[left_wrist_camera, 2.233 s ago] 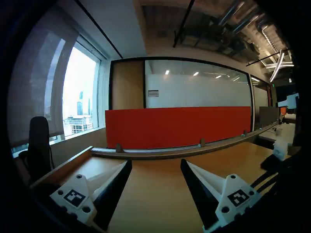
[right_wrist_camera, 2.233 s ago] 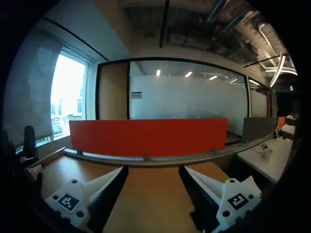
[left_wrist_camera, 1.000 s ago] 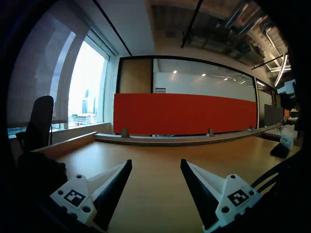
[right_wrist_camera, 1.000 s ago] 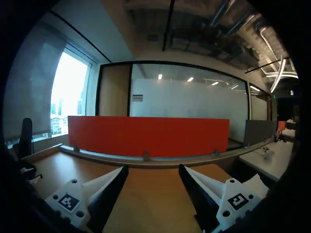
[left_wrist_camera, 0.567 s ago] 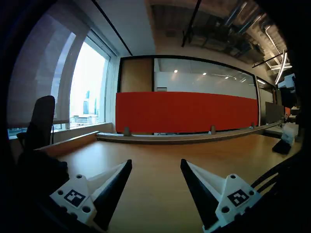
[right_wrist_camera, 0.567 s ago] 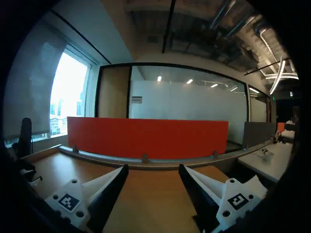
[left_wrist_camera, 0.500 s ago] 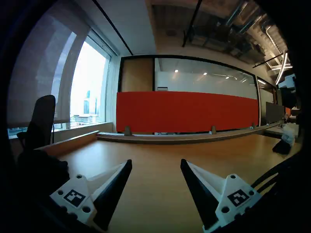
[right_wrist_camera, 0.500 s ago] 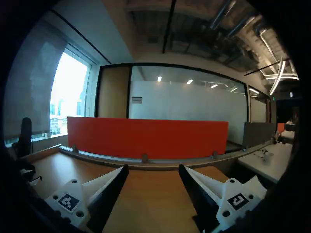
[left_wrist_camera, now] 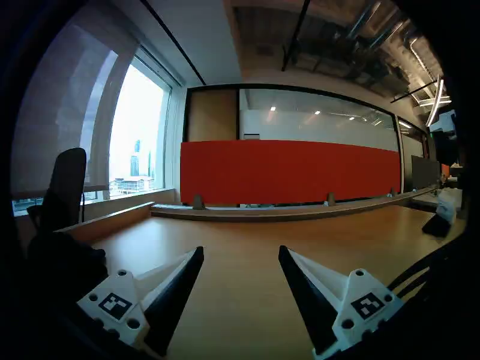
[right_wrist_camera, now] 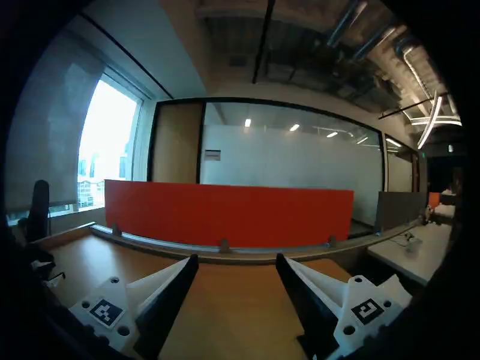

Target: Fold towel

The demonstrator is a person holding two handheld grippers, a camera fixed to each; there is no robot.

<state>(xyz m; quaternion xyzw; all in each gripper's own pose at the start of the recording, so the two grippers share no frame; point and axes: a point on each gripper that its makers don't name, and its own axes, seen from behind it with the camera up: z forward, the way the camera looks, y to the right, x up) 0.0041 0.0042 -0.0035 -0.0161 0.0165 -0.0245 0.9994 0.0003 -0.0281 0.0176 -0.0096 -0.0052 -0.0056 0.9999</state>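
Left gripper: fingers spread apart, gripping nothing. It is held level, low over the desk, aimed at the far red divider. Right gripper: fingers likewise apart and gripping nothing, level above the desk, facing the same divider. A chair and a window lie far left. Towel position and long axis: cannot tell.
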